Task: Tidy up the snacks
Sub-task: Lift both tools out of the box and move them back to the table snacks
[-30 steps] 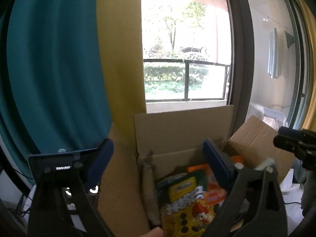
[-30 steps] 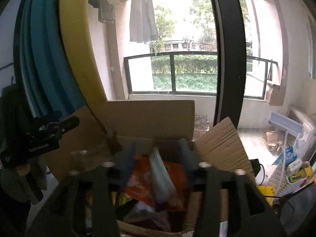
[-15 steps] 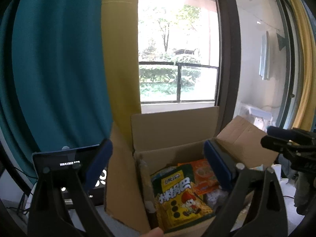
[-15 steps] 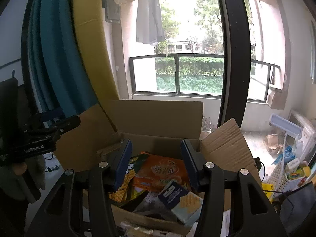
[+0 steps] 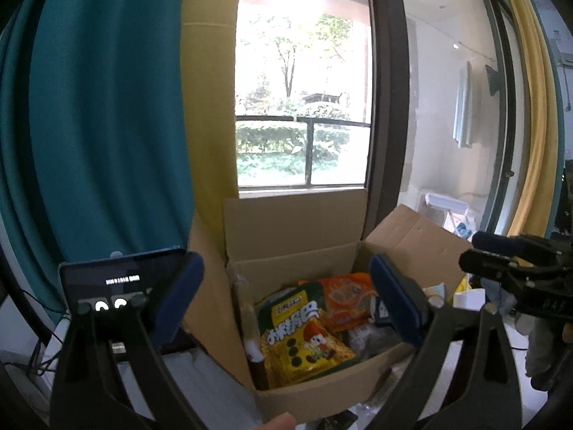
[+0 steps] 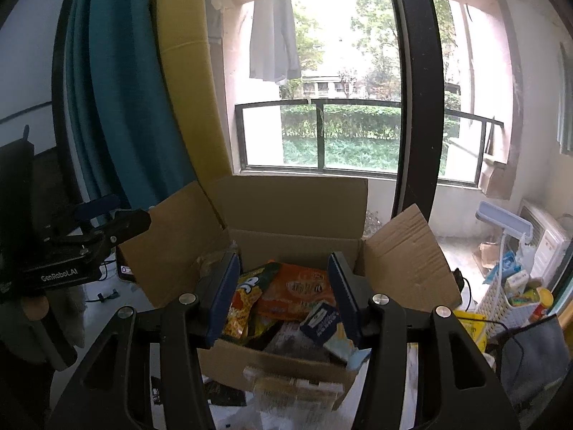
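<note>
- The left gripper [image 5: 286, 301] points a little downward toward the cardboard box [image 5: 315, 390], which stands at about 6 o'clock in the left wrist view. Its two blue pads stand wide apart, released, and nothing is between them; the box only shows through the gap.
- A fingertip [image 5: 277, 423] of the person shows at the bottom edge of this view, at 6 o'clock, just under the front wall of the box.
- The right gripper [image 6: 283, 297] also tilts downward toward the same box [image 6: 272, 362]. Its pads are about half apart and press on nothing, so it is released too. The snacks lie behind the gap, inside the box.
- The snacks are in the open box, whose flaps stand up. A yellow snack bag [image 5: 304, 340] with a cartoon figure lies at the front left, and an orange snack bag [image 5: 345, 301] lies behind it, toward 1 o'clock from it.
- In the right wrist view a small blue packet [image 6: 320, 320] lies at the right side of the box, close to the right pad, at about 5 o'clock from the orange bag [image 6: 301, 294].
- Each gripper sees the other: the right one [image 5: 515, 272] shows at 3 o'clock in the left view, and the left one [image 6: 93, 247] at 9 o'clock in the right view.
- A phone [image 5: 121, 283] stands left of the box, behind the left pad.
</note>
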Motion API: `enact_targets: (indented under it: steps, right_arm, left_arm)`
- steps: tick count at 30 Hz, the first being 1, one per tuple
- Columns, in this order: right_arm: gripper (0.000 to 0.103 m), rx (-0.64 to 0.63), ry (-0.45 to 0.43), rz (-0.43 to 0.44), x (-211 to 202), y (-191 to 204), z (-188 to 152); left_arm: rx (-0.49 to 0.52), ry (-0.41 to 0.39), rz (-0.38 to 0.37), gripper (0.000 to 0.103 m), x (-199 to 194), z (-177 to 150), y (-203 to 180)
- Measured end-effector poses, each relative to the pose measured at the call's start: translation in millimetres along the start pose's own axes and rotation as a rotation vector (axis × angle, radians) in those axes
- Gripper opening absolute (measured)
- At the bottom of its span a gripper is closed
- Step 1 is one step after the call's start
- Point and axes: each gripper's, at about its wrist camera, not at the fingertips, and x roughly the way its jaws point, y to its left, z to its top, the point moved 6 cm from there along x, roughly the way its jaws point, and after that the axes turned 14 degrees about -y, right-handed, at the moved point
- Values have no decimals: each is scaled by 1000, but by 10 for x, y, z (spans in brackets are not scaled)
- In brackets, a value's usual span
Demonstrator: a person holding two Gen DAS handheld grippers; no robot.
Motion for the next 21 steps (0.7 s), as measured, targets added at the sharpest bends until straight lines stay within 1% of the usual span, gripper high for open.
enact_targets:
  steps: [3,11,17,21]
  right_arm:
    - [61,0,4,-6,-58,26,-56]
    - [63,5,2,-18,-247,100,-89]
    - [64,15,3,-22,-292,137,-153]
    - [72,27,14,-23,-304,164,-299]
  left_arm:
    - [-4,5,-12,95,-56,-57,-28]
    - [14,8,-41,95,-261,-100,-117]
    - [9,10,-49,95,-396,-168,-116]
    - [2,23,-53,95,-466,-279,-101]
